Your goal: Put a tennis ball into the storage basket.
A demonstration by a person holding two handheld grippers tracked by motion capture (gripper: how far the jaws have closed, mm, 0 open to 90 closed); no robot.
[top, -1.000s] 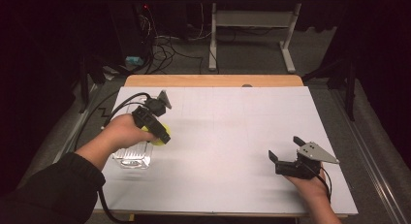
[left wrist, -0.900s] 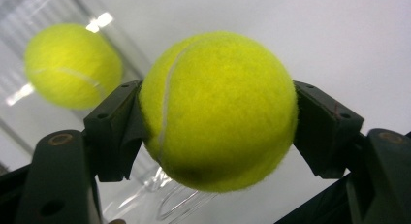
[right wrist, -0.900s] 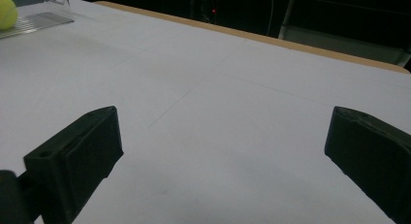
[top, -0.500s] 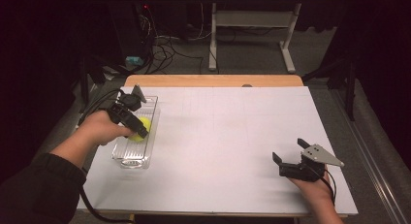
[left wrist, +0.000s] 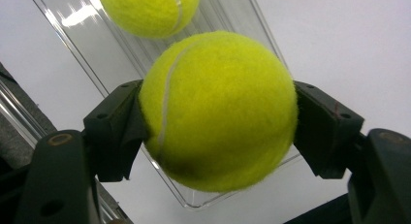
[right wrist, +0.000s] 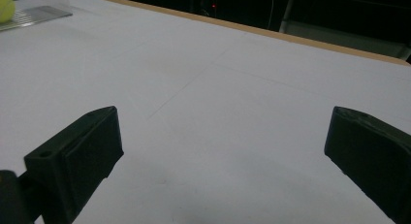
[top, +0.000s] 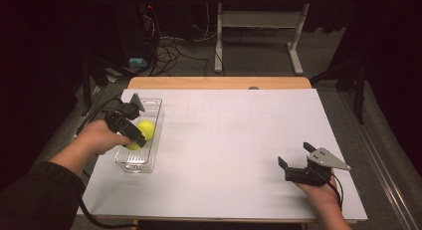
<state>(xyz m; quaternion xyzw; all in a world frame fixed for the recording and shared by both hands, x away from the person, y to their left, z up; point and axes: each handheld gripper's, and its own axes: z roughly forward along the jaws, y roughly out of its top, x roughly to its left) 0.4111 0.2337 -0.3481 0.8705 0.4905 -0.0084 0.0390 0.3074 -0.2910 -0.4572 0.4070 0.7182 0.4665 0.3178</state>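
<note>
White table surface (top: 229, 140) carries a clear plastic tray (top: 154, 106) under the left gripper (left wrist: 218, 122), whose jaws clamp a tennis ball (left wrist: 218, 107); a second tennis ball (left wrist: 150, 10) lies in the tray just beyond. Right gripper (right wrist: 223, 151) rests far off, jaws apart.

We see the white rectangular tabletop (top: 239, 140) brightly, evenly lit against dark surroundings; glare streaks the clear plastic tray (left wrist: 92, 25), and the near black gripper parts blur.
</note>
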